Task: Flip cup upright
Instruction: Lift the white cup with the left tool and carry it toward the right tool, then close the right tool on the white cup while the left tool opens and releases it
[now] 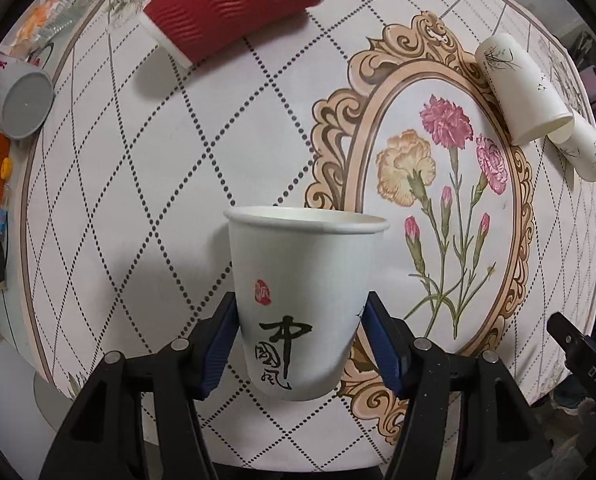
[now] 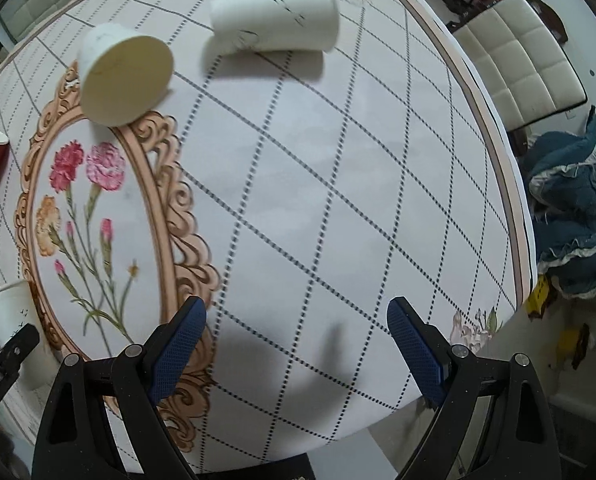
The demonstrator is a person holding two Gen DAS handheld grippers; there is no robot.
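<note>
A: Where is the cup held?

B: The white cup [image 1: 303, 304] is clamped low on its wall by the left gripper [image 1: 301, 344], mouth up, apparently above the bench [image 1: 186, 184]. The right gripper [image 2: 296, 344] is kept spread, nothing held.

A: What could be spoiled?

B: The thin wall could be crushed, or the cup tipped if released unevenly. Farther off, a red cup [image 1: 234, 8] and two white cups [image 1: 525, 88] are seen lying down.
</note>
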